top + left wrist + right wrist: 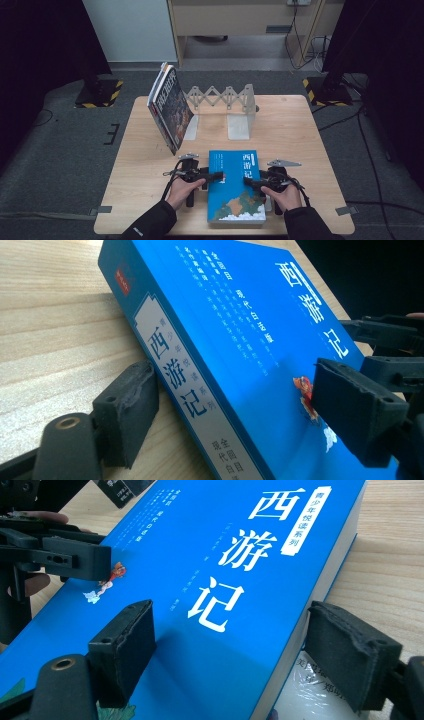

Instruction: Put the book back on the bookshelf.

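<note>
A blue book [236, 185] with white Chinese title lettering lies flat near the table's front edge. My left gripper [217, 176] is at its left side, open. In the left gripper view its jaws [237, 385] straddle the spine of the blue book [250, 315]: one jaw beside the spine near the tabletop, the other over the cover. My right gripper [252, 182] is at the right side, open. In the right gripper view its jaws [235, 630] straddle the page edge of the blue book [225, 580]. Something white with printed text [310, 690] peeks out under that edge.
Two or three books [170, 107] lean steeply at the left end of a grey expanding metal bookstand [225, 100] at the back of the wooden table [300, 135]. Black stands with yellow-striped bases [100, 92] sit on the floor beyond.
</note>
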{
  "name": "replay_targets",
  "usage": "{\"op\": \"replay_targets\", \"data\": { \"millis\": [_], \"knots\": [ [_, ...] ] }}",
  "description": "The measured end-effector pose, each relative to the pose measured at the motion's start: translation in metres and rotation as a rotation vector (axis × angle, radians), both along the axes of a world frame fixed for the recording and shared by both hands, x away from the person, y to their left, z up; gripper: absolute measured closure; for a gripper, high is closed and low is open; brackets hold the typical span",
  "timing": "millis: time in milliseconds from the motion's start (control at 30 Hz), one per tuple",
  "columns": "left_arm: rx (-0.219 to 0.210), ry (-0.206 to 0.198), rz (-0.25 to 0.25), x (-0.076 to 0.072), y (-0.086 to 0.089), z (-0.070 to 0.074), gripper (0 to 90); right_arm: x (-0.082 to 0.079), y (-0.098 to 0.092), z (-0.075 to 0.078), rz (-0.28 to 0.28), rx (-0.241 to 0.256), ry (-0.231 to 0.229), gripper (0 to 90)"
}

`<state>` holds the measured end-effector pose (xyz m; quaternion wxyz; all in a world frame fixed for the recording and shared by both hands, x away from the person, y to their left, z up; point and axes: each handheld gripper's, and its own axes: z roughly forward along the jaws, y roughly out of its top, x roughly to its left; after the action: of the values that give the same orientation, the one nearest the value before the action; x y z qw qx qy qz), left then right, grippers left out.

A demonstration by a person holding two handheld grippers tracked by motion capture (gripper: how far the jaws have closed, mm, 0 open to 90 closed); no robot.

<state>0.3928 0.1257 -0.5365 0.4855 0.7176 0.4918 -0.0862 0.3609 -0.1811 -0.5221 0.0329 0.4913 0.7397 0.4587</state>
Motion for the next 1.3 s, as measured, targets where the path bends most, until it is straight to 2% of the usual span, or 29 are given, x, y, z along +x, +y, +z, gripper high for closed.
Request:
{"op": "replay_targets", "data": {
  "millis": [100, 233, 500, 633, 833, 1067, 1233, 1300],
  "knots": [
    [-0.002, 0.045, -0.023, 0.0020, 0.0016, 0.0020, 22.7, 0.0002, -0.0002, 0.0001, 0.002, 0.002, 0.004, 20.3],
    [-0.005, 0.059, -0.036, 0.0038, 0.0034, 0.0027, 24.3, 0.0003, -0.0005, 0.0001, 0.005, 0.002, 0.004, 20.2],
    [-0.012, 0.049, -0.043, 0.0041, 0.0037, 0.0011, 23.9, 0.0010, -0.0007, -0.0008, 0.003, 0.008, 0.005, 19.8],
    [-0.025, 0.028, -0.055, 0.0041, 0.0040, -0.0009, 23.1, 0.0009, -0.0009, -0.0006, 0.000, 0.006, 0.007, 19.7],
    [-0.022, 0.018, -0.045, 0.0033, 0.0023, -0.0012, 22.4, 0.0009, -0.0010, -0.0004, -0.003, 0.005, 0.010, 19.7],
    [-0.049, 0.040, -0.034, 0.0059, 0.0055, -0.0003, 27.6, 0.0011, -0.0015, -0.0008, -0.003, 0.009, 0.008, 19.4],
    [-0.059, 0.026, -0.038, 0.0058, 0.0071, 0.0018, 31.4, 0.0010, -0.0017, -0.0011, -0.002, 0.006, 0.007, 19.2],
    [-0.084, 0.024, -0.034, 0.0059, 0.0091, 0.0035, 34.6, 0.0009, -0.0019, -0.0010, -0.001, 0.005, 0.007, 19.0]
  ]
}}
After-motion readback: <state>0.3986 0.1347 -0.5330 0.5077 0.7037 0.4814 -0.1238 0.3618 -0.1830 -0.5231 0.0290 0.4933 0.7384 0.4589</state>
